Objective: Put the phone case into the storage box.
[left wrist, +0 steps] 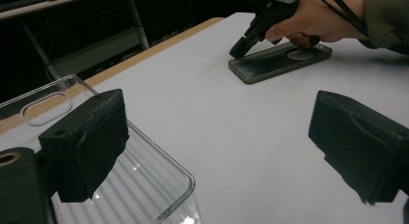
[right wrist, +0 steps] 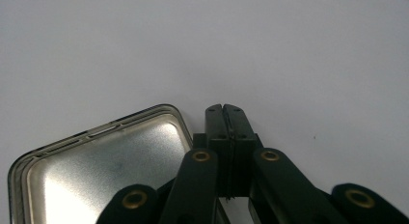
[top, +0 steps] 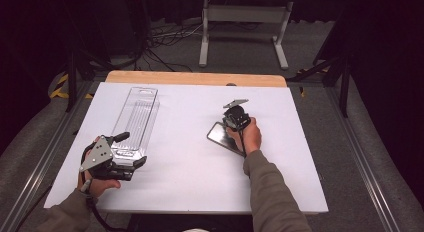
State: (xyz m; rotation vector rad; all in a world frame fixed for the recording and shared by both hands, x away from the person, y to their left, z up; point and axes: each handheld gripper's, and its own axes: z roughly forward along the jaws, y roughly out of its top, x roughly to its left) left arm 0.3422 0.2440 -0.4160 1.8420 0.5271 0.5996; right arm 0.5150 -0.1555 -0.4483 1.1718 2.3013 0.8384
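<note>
One clear plastic tray point(top: 134, 123), one phone case point(top: 223, 137), left gripper point(left wrist: 219, 147) fingers apart, right gripper point(right wrist: 225, 110) fingers together, empty

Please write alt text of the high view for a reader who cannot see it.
A person's right gripper, jaws shut, points down at the edge of a dark phone case on a white table. At the left, the left gripper sits at the near end of a long clear plastic package.
</note>
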